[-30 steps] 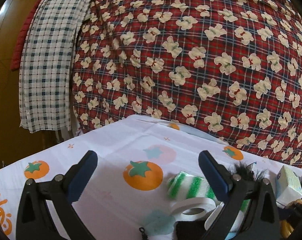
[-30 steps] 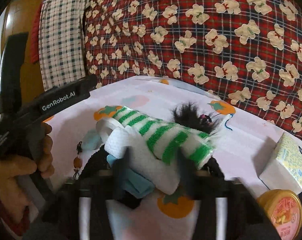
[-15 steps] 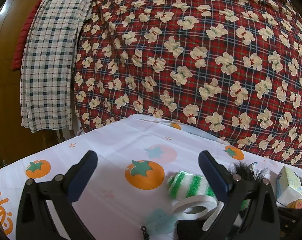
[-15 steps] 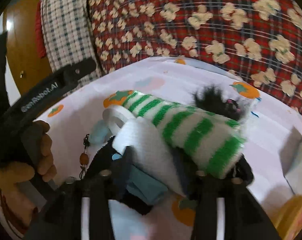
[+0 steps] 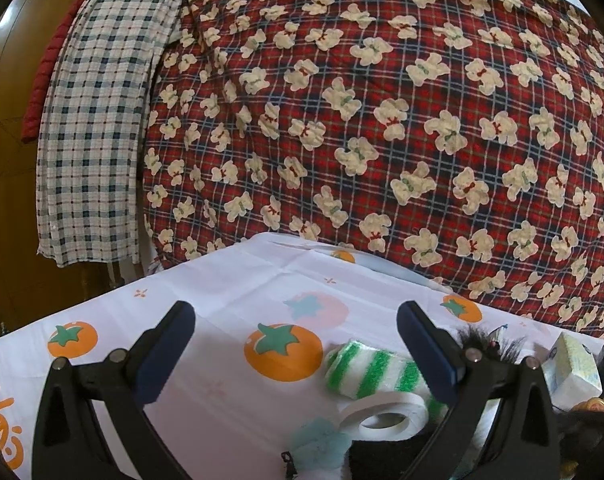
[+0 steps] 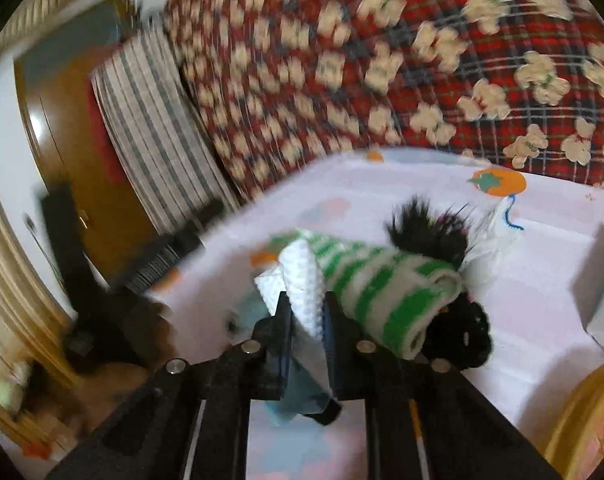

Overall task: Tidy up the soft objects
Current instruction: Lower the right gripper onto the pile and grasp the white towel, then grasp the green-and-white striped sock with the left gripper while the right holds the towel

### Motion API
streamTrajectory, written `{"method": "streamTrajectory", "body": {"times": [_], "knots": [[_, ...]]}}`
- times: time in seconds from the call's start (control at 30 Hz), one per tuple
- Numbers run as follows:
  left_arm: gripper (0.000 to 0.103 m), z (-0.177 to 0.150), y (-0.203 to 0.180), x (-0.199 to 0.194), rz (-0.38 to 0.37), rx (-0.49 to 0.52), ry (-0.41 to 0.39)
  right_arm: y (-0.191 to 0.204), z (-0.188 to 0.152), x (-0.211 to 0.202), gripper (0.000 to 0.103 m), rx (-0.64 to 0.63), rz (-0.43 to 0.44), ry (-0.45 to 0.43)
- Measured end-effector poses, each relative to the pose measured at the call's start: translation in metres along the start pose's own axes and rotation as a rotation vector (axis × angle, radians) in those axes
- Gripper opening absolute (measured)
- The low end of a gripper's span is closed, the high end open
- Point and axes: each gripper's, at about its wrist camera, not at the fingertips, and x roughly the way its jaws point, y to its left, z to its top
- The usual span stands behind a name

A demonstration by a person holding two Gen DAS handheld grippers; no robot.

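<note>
Hanging behind everything, a red plaid blanket printed with cream bears fills most of both views, with a checked cloth draped beside it at the left. Below them the desk wears a white tablecloth printed with orange fruit. On that cloth, toward its right part in the left wrist view, lies a small heap of soft things: a green-and-white striped roll lies across the heap, a black furry piece touching its far end and a black knitted piece just under its near end. A white knitted cloth stands up at the roll's near left side, touching it, with a pale blue piece below it. A roll of white tape sits at the near edge of the heap in the left wrist view, and a pale patterned box lies farther right.

The right gripper has just been closing its jaws, and they now pinch the white knitted cloth between them, the fabric bunched upward past the pads; that view is blurred. The left gripper hovers over bare tablecloth, jaws spread wide with nothing between them.
</note>
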Motion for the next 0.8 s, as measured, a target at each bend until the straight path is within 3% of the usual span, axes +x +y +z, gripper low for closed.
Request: {"method": "streamTrajectory", "body": {"times": [0.13,0.27,0.37,0.53,0.63,0.7,0.8], "knots": [[0.102,0.0,-0.008,-0.004,-0.033,0.037,-0.014,-0.004,0.002,-0.037,0.016,0.006,-0.114,-0.15],[0.102,-0.002,-0.024,-0.012,-0.113,0.109,-0.037,-0.006,0.003,-0.062,0.016,-0.038,-0.322,-0.287],[0.102,-0.003,-0.038,-0.015,-0.17,0.177,-0.034,-0.01,0.007,-0.071,0.016,-0.068,-0.412,-0.328],[0.1,-0.011,-0.064,-0.014,-0.27,0.303,0.041,-0.018,0.01,-0.079,0.016,-0.068,-0.464,-0.345],[0.1,-0.022,-0.088,-0.022,-0.302,0.475,0.073,-0.023,0.013,-0.082,0.016,-0.04,-0.465,-0.346],[0.1,-0.035,-0.106,-0.026,-0.311,0.645,0.106,-0.028,0.016,-0.084,0.016,-0.015,-0.465,-0.341],[0.1,-0.056,-0.133,-0.023,-0.243,0.932,0.102,-0.03,0.015,-0.084,0.016,0.008,-0.454,-0.338]]}}
